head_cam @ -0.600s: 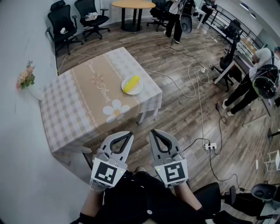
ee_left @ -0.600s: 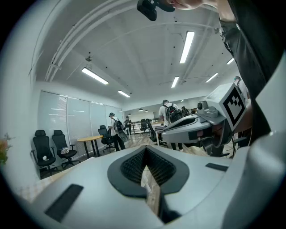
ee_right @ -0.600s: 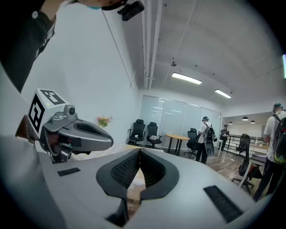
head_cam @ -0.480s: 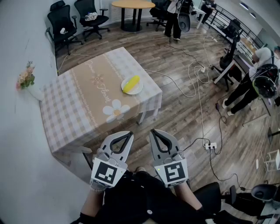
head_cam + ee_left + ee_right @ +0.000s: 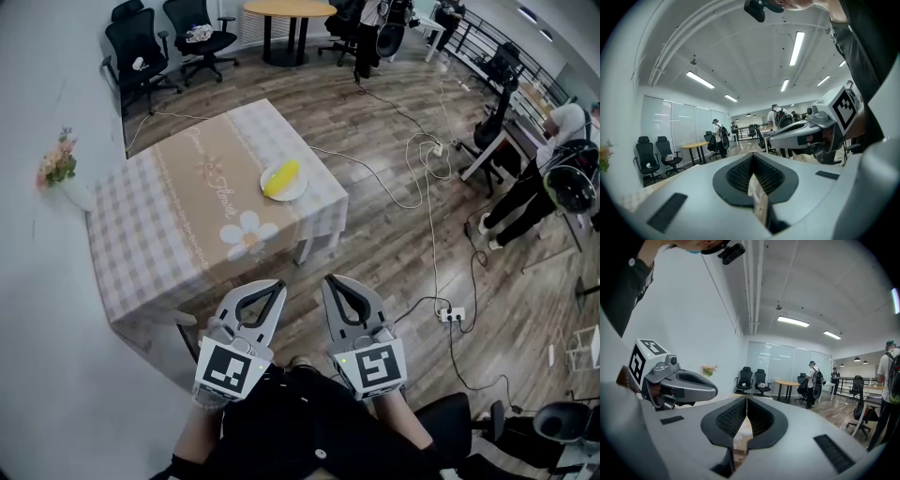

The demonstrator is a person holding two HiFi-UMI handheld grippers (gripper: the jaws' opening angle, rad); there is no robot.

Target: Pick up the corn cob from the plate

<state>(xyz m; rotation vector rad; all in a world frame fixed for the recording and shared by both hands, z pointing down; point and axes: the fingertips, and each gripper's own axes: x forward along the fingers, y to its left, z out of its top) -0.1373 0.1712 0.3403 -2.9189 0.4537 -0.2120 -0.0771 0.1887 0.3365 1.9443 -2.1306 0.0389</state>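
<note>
Holds left gripper [image 5: 274,285] and right gripper [image 5: 334,281] near, ribbed jaws pressed together on nothing. Leaves bumpy yellow corn cob [image 5: 282,178] on round white plate [image 5: 299,193], far right on checked-cloth table [image 5: 159,234].

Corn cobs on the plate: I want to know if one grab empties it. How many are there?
1. The yellow corn cob lies on the white plate near the right edge of the checked table. From this distance, a second hidden cob seems unlikely.

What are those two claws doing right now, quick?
Left gripper: closed, holding nothing.
Right gripper: closed, holding nothing.
</note>
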